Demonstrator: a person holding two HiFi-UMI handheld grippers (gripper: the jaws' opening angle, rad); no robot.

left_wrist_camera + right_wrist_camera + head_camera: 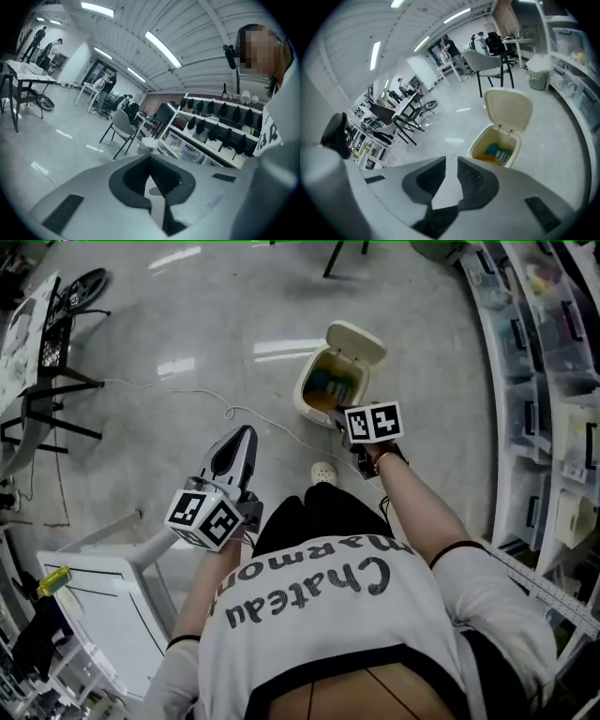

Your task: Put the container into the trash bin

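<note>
The cream trash bin (307, 401) stands on the floor with its lid (354, 341) tipped back. Inside lies a teal container (330, 382) beside something orange. My right gripper (343, 420) hangs above the bin's near edge, pointing down at it. In the right gripper view the bin (478, 143) and the container (497, 151) lie beyond the right gripper (451, 158), whose jaws stand slightly apart with nothing between them. My left gripper (242, 432) is held at waist height left of the bin. Its tips (150, 160) meet and hold nothing.
A white cart (103, 601) stands at the lower left. Shelves with storage boxes (562, 381) line the right side. A cable (187, 395) runs across the floor to the bin. A grey chair (487, 65) and a small white bin (538, 70) stand beyond.
</note>
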